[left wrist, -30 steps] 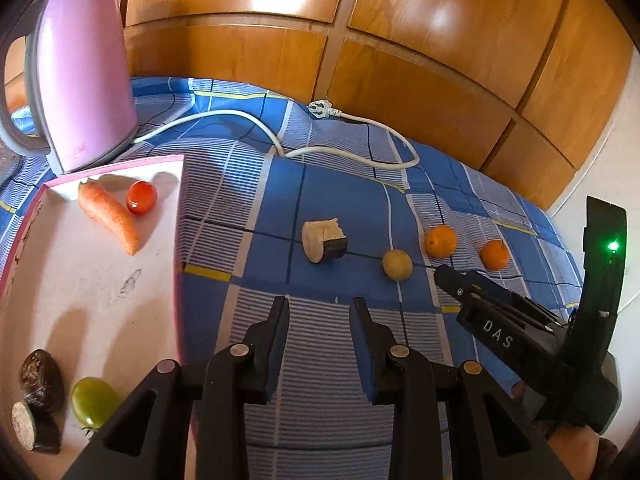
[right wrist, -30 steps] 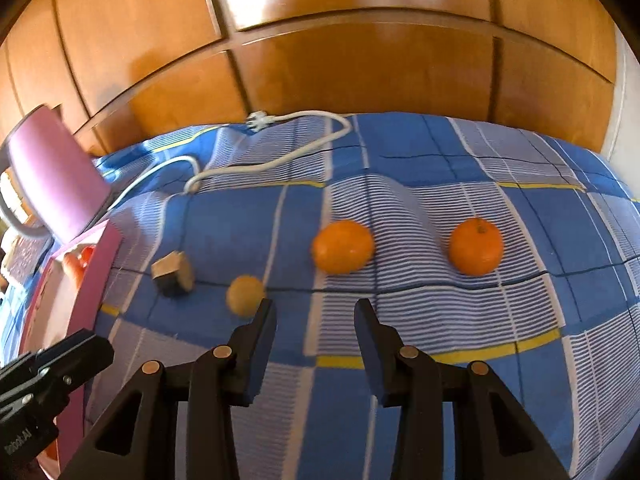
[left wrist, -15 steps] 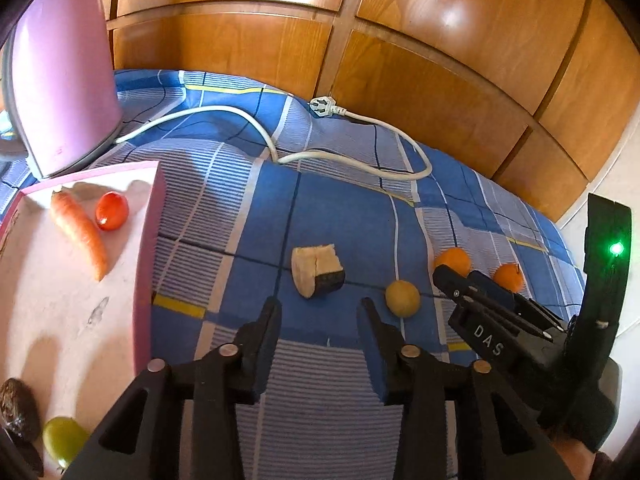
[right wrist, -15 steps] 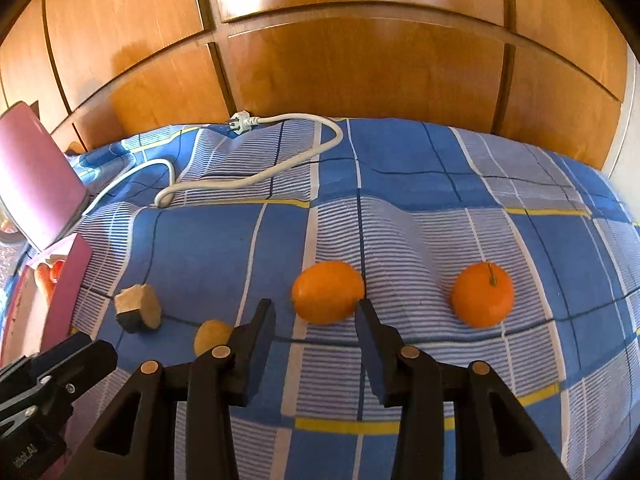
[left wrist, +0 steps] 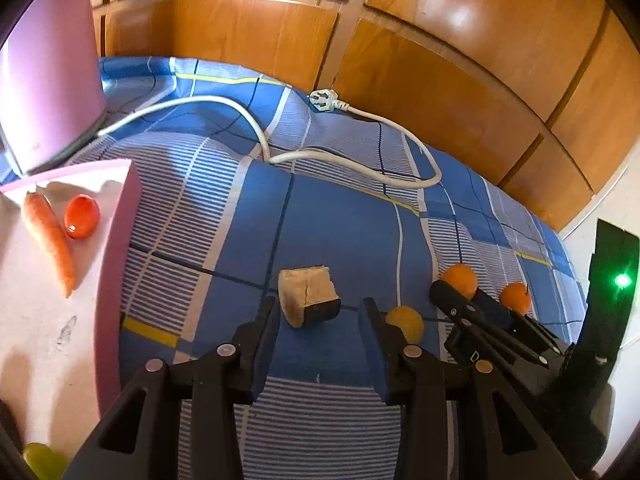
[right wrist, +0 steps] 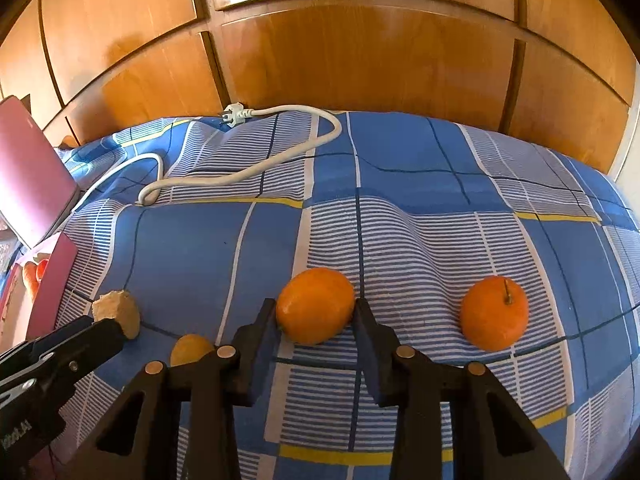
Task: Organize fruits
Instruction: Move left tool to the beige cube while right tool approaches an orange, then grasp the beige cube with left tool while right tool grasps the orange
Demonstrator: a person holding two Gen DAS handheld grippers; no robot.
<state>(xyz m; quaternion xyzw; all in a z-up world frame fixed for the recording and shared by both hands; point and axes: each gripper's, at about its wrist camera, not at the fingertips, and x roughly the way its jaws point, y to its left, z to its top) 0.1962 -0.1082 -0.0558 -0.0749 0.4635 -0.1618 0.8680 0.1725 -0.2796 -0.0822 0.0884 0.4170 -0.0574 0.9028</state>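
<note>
My left gripper is open, its tips on either side of a tan cut chunk with dark skin on the blue checked cloth. My right gripper is open with its fingertips flanking an orange. A second orange lies to its right. A small yellow fruit lies between the chunk and the first orange. A pink tray at the left holds a carrot, a red tomato and a green fruit.
A pink kettle stands at the back left; its white cord and plug trail across the cloth. Wooden panelled doors close off the back. The cloth drops off at the right edge.
Both grippers moved forward. The left has closed in on the tan chunk, the right on the nearer orange. Both stayed open.
</note>
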